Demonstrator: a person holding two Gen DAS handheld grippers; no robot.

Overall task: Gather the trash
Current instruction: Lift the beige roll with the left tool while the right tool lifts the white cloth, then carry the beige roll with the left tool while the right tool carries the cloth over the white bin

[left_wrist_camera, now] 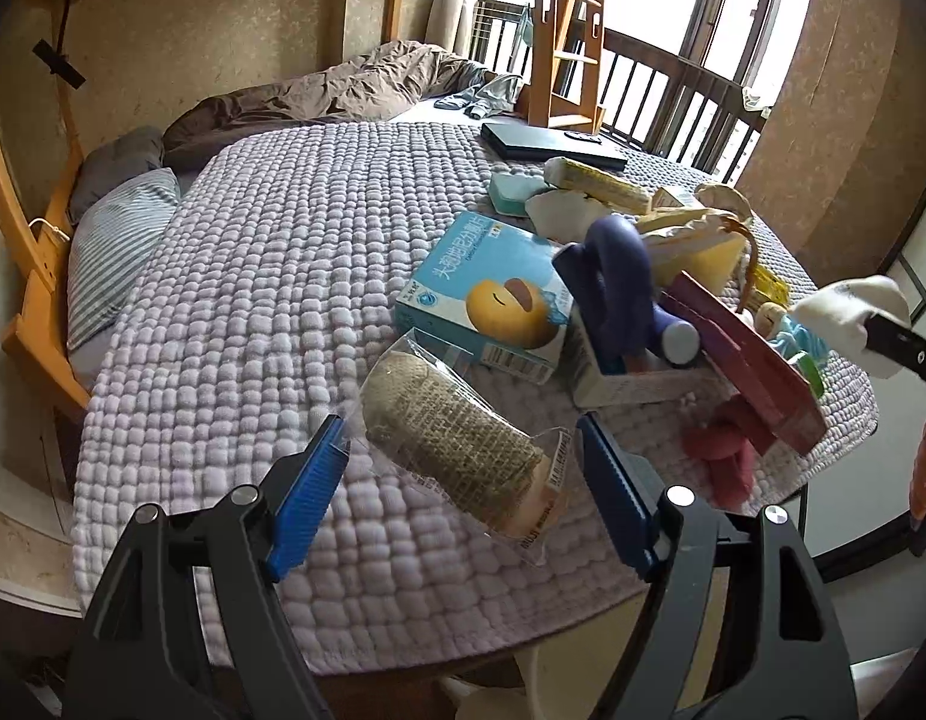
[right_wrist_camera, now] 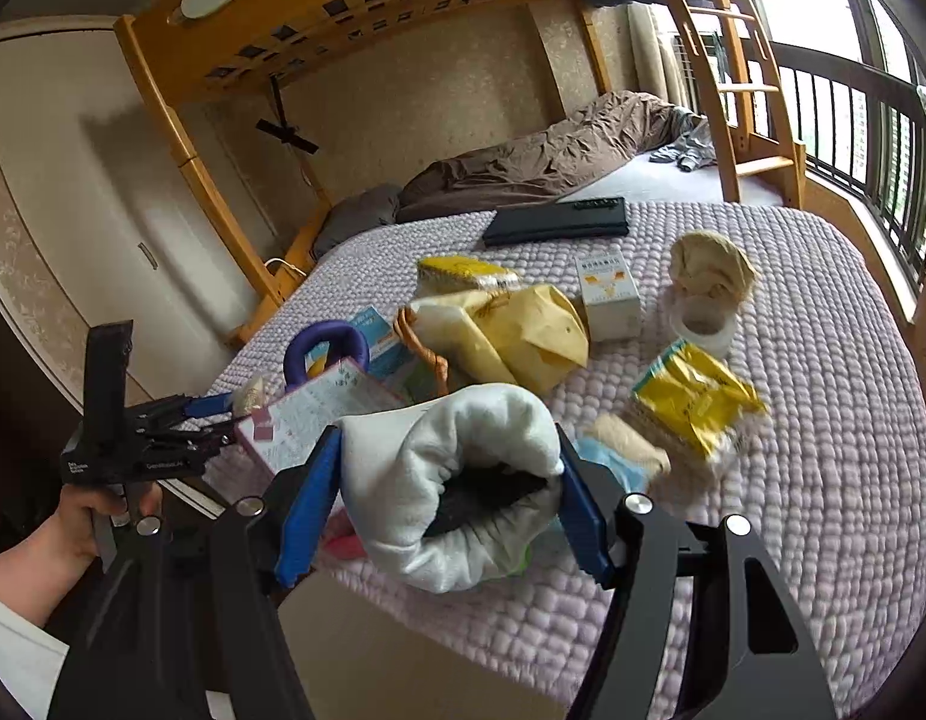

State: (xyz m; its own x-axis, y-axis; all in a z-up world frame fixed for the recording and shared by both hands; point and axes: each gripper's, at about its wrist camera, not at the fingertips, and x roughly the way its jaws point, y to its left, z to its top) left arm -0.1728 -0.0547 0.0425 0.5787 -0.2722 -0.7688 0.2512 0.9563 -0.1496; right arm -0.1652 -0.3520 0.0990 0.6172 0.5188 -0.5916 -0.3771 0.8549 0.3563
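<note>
Trash lies in a heap on a lilac quilt. My left gripper has its blue pads against the sides of a clear packet with a beige bandage roll, held just above the quilt's near edge. In the right wrist view that gripper shows at the left with the beige packet at its tips. My right gripper is shut on a rolled white cloth with a dark inside, lifted over the quilt's edge. The same white cloth shows at the right of the left wrist view.
On the quilt lie a blue box with a yellow face, a purple-handled thing, a maroon box, a yellow packet, a yellow paper bag, a white cup and a flat black case. A hand holds the left gripper.
</note>
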